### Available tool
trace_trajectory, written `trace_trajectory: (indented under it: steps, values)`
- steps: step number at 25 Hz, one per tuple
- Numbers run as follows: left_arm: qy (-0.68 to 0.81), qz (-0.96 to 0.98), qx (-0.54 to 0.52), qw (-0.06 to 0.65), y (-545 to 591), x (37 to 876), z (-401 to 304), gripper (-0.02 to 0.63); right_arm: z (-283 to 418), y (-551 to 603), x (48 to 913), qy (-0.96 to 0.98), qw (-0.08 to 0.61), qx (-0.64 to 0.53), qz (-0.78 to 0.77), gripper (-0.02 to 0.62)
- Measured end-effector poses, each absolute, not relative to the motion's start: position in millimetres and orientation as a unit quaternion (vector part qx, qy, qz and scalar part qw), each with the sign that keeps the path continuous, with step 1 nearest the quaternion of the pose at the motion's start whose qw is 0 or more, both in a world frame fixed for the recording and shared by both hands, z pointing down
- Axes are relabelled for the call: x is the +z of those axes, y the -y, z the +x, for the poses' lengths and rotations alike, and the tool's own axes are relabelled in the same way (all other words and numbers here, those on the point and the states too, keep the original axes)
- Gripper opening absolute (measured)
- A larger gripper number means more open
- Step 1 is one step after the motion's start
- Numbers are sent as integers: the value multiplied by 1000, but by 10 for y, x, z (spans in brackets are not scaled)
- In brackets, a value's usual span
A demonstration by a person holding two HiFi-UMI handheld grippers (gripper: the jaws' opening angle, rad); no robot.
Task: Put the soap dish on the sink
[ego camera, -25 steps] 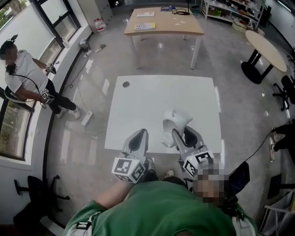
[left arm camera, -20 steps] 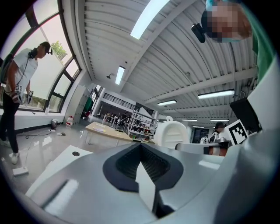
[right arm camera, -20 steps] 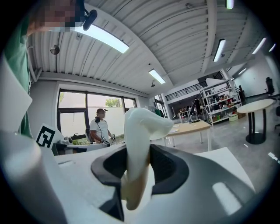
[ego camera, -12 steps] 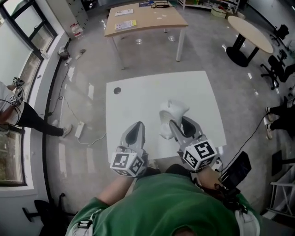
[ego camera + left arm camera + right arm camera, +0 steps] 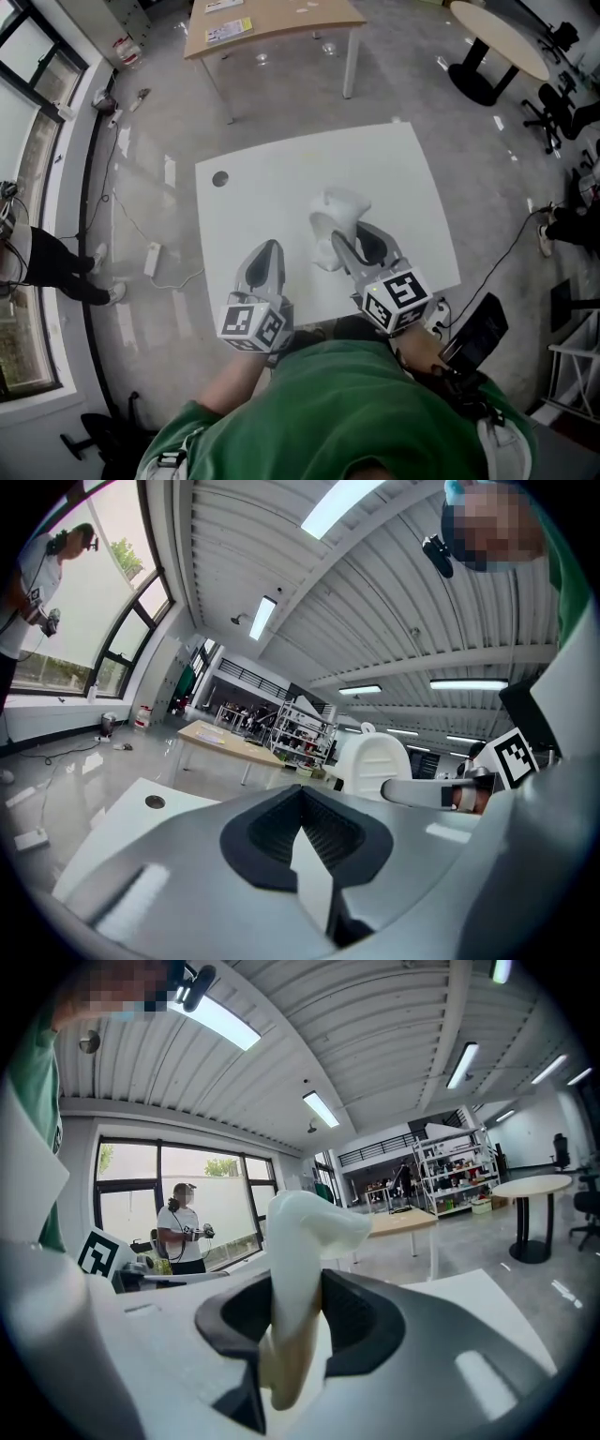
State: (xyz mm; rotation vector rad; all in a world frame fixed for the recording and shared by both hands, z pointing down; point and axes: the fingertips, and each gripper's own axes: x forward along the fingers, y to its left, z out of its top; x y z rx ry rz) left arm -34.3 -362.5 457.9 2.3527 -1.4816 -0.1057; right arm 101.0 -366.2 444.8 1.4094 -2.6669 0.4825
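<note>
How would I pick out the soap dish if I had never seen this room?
Find the white table in the middle of the grey floor. Above its near side the right claw grips the soap dish. It is the only loose thing there: a glossy white, curved shell, while the left claw beside it holds nothing.

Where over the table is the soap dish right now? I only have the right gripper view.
Observer: In the head view, the right gripper holds the soap dish roughly over the middle of the white table.
Operator: What about the left gripper?
Observer: The left gripper is beside it over the table's near part, fingers together with nothing between them.
Operator: Any sink ahead?
Observer: None shows in any view, only a round hole near the table's far left corner.
</note>
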Motion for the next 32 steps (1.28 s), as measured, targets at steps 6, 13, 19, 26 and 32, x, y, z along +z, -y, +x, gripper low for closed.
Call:
trace_trajectory:
  steps: [6,13,19,26,32]
  values:
    - [536,822,9,192,3913,4894,-153,6,1157,4038,4911,869,70,200,448,138]
    - [539,810,62,223,4088,5373,-48,6,1189,4331,5617,859,116,255,429,138]
    - [535,801,91,252,4203,5680,-41,6,1169,4487,6219,840,155,310,418,140]
    - [539,791,102,271,4289,5910,-123,6,1053,4583,6736,824,194,349,402,138]
    - [541,783,105,287,4296,6002,-197,6,1000,4637,6862,812,193,378,400,140]
